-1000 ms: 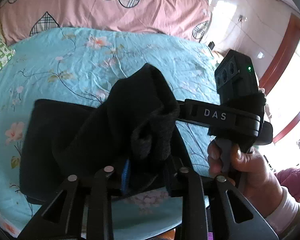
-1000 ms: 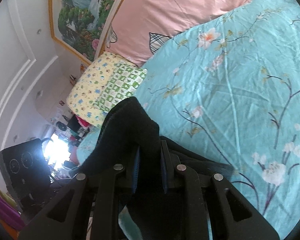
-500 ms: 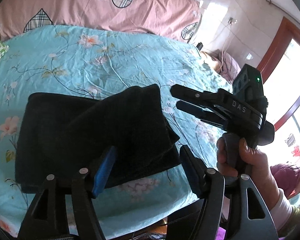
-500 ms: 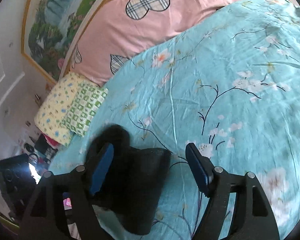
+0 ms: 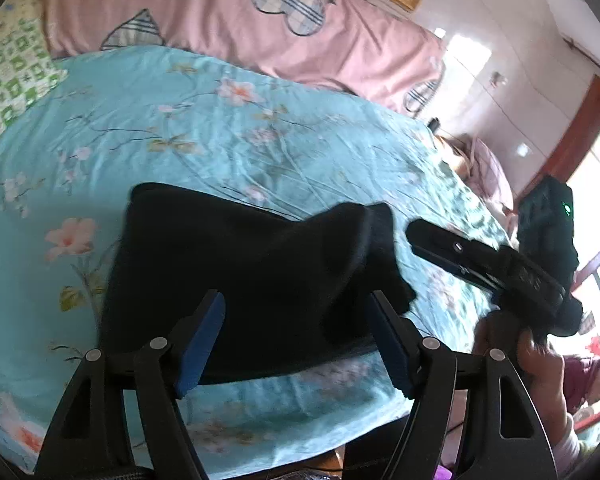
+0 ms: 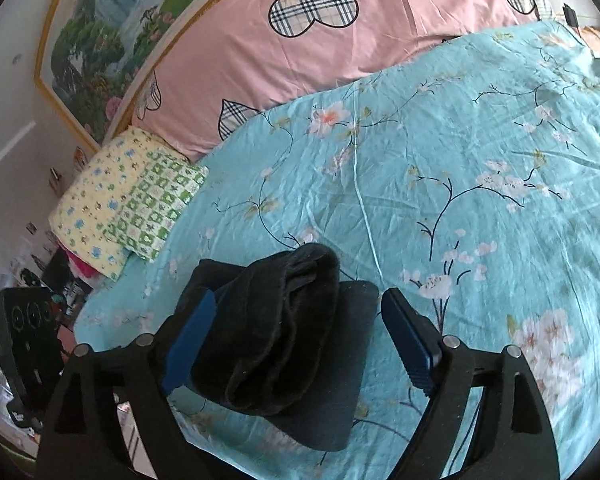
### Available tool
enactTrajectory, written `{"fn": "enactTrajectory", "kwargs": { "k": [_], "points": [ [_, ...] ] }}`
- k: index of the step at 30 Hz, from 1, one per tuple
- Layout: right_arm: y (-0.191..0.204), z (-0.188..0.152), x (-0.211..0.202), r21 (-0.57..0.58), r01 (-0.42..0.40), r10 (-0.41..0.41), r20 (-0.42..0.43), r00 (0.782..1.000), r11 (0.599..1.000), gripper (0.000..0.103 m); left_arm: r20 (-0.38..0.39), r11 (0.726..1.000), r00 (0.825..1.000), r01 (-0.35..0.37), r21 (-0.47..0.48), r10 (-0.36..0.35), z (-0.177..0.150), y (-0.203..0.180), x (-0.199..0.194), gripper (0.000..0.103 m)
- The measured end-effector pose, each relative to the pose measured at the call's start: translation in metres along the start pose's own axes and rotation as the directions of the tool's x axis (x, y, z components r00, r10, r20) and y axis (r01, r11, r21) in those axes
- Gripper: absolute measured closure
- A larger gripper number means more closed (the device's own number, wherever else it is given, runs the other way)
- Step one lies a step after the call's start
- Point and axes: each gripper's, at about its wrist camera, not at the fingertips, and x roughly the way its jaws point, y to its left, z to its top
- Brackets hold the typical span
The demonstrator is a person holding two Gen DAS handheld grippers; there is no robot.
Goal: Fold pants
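Note:
The black pants (image 5: 236, 272) lie folded in a thick stack on the turquoise floral bedsheet (image 5: 204, 128), near the bed's front edge. My left gripper (image 5: 296, 340) hovers just in front of the stack, its jaws still opening, and the blue pads (image 5: 200, 340) touch nothing. The right gripper (image 5: 440, 240) shows at the right of the left wrist view, in a hand. In the right wrist view the pants (image 6: 284, 332) lie with a rumpled top layer. The right gripper (image 6: 296, 340) straddles them, jaws opening, with its pads clear of the cloth.
A long pink pillow with plaid hearts (image 6: 340, 36) runs along the far side of the bed. A yellow and green patterned pillow (image 6: 128, 196) sits at the left. A framed landscape painting (image 6: 108, 36) hangs behind. A person (image 5: 596, 376) sits low at the right.
Both grippers let go of the pants and opened wide. The raised fold dropped onto the stack, and both grippers drew back from it.

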Motion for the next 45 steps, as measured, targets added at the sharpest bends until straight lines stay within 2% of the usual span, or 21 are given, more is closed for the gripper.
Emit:
{"fn": "enactTrajectory", "kwargs": {
  "k": [9, 16, 31, 39, 45],
  "points": [
    [0.017, -0.010, 0.008, -0.017, 0.053, -0.053, -0.026, 0.998, 0.998, 0.014, 0.023, 0.994, 0.997, -0.065, -0.085, 0.067, 0.007, 0.040, -0.006, 0.026],
    [0.014, -0.017, 0.019, 0.023, 0.080, -0.078, -0.068, 0.995, 0.997, 0.013, 0.020, 0.985, 0.995, -0.089, -0.145, 0.093, 0.011, 0.069, -0.005, 0.026],
    [0.005, -0.025, 0.035, 0.078, 0.121, -0.111, -0.124, 0.986, 0.990, 0.013, -0.032, 0.971, 0.996, -0.088, -0.223, 0.083, 0.011, 0.097, 0.015, 0.023],
    [-0.005, -0.030, 0.042, 0.126, 0.079, -0.061, -0.143, 0.988, 0.989, 0.014, -0.064, 0.966, 0.995, -0.092, -0.241, 0.078, 0.008, 0.106, 0.030, 0.023],
    [-0.004, -0.034, 0.042, 0.094, 0.071, -0.057, -0.139, 0.989, 0.993, 0.019, -0.087, 0.960, 0.995, -0.079, -0.268, 0.058, 0.007, 0.113, 0.042, 0.023]
  ]
}}
